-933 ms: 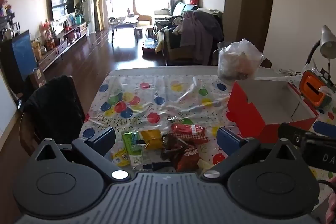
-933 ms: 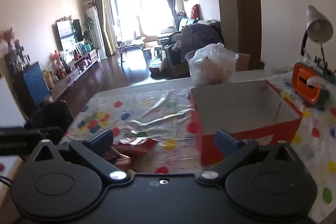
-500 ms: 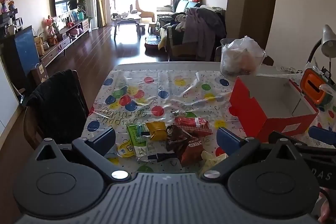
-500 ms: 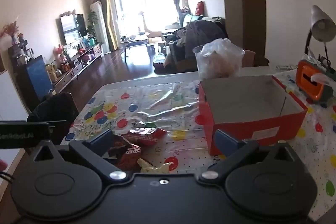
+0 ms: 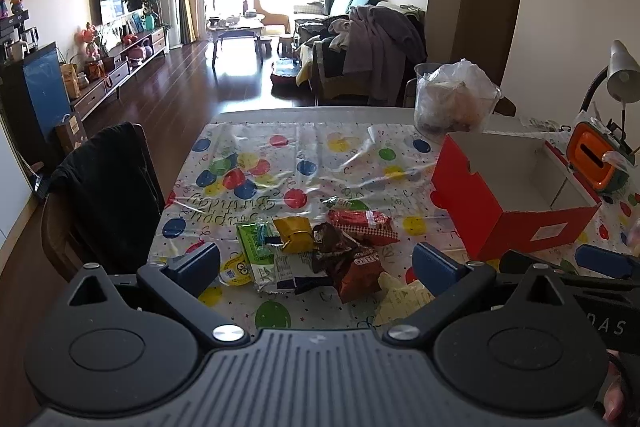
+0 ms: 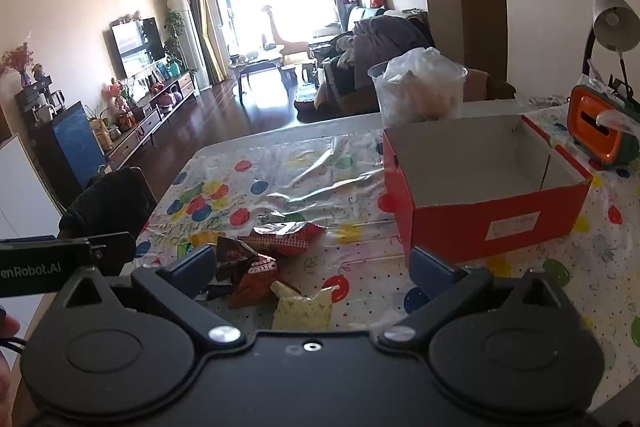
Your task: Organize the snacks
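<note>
Several snack packets lie in a heap (image 5: 320,251) near the table's front edge: a green one (image 5: 254,247), a yellow one (image 5: 294,233), a red checked one (image 5: 366,221), a brown-red one (image 5: 356,267) and a pale one (image 5: 400,297). The same heap (image 6: 264,263) shows in the right wrist view. An open red box (image 5: 516,195) with a white, bare inside stands right of them, also seen as the red box (image 6: 480,183). My left gripper (image 5: 316,265) hangs open above the heap. My right gripper (image 6: 312,267) is open too, over the pale packet (image 6: 304,309).
A balloon-print plastic cloth (image 5: 300,163) covers the table. Behind the box stands a clear tub with a plastic bag (image 5: 456,99); an orange-green device (image 5: 598,163) and a desk lamp (image 5: 622,71) are at the right. A chair with a dark jacket (image 5: 104,187) is at the left edge.
Both grippers have pulled back and risen, so more of the table, the snack heap and the red box shows. Both stay open and hold nothing.
</note>
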A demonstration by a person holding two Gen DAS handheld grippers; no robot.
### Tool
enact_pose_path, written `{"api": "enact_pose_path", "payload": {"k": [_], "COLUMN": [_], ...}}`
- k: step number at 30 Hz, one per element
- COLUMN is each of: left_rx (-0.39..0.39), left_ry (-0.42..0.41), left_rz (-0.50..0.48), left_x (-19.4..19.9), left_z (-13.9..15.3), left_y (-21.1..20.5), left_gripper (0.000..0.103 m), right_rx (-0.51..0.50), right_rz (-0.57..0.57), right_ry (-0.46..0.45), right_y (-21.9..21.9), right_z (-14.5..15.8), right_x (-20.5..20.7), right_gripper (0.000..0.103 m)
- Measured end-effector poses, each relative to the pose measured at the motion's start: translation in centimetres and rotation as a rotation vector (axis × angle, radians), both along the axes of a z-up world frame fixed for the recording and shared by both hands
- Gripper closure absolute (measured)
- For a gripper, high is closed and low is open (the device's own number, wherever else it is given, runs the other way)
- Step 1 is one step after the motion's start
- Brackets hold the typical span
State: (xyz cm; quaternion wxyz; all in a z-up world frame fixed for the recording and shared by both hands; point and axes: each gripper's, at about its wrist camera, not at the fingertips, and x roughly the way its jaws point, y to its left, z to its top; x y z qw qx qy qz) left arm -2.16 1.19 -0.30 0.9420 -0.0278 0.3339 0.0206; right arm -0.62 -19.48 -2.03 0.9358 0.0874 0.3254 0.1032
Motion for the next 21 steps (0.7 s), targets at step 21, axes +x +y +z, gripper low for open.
{"api": "enact_pose_path", "payload": {"k": [21], "left_rx": [0.002], "left_ry": [-0.048], "left_rz": [-0.003], "left_x": [-0.6], "left_z": [0.8], "left_y": [0.0], "left_gripper": [0.0], "right_rx": [-0.024], "right_rz": [-0.016], "right_ry": [-0.038], "right_y": [0.3], "right_z": [1.2], "right_x": [-0.6], "right_gripper": [0.0]}}
